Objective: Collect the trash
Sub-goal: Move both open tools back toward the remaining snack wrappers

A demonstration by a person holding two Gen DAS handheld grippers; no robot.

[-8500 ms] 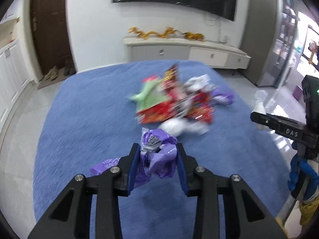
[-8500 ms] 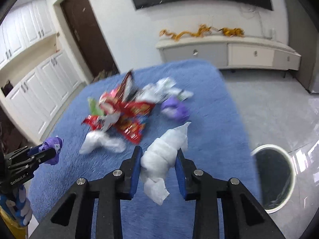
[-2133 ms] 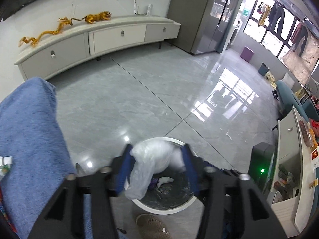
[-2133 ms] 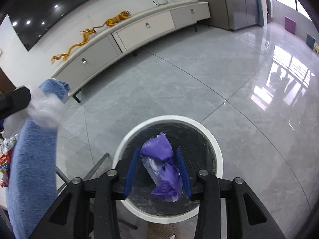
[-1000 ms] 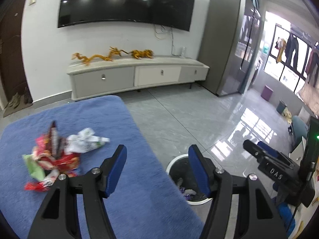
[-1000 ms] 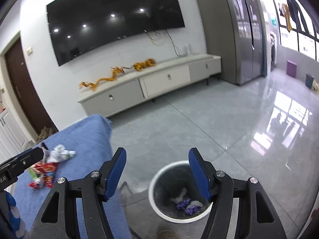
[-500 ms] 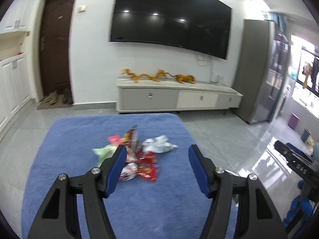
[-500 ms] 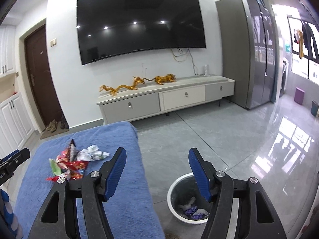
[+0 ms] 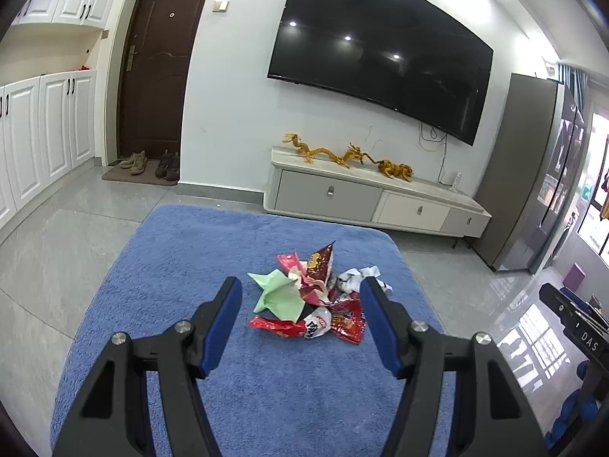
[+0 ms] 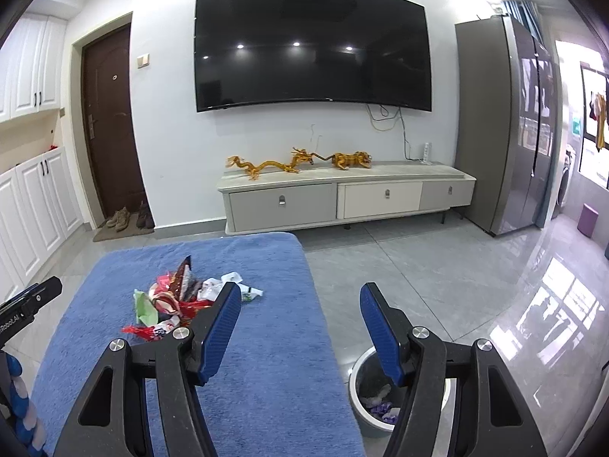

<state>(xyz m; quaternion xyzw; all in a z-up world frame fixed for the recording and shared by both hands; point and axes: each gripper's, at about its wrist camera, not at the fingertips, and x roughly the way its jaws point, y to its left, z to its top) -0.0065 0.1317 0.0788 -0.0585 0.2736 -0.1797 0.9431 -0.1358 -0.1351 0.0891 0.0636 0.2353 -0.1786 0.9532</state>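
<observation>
So, quick rundown:

Left tongs (image 9: 300, 323): wide apart, nothing between the pads, aimed straight over the pile.

Right tongs (image 10: 300, 327): also wide and empty, pointing past the table's right edge.

Bin (image 10: 357, 392): on the floor just beside the table's near right corner, a few scraps already at the bottom.

Table (image 9: 171, 266): covered in fuzzy blue fabric – the pile is the only thing on it.

Trash pile (image 9: 312, 297): mid-table, a loose heap of crinkly snack wrappers. There's a green wrapper (image 9: 278, 295) on the left, red wrappers at the front and a white crumpled wrapper (image 9: 357, 276) on the right.

Handling: I'd guess featherweight, soft and slippery foil, so pinch a raised fold or a bunched corner rather than a flat face. The pieces overlap, so one grab may drag neighbours along.

In the way: nothing between tongs and pile.

Further back: TV cabinet (image 10: 342, 198) with gold dragon figures, a big TV above, door and shoes to the left – all well clear.
</observation>
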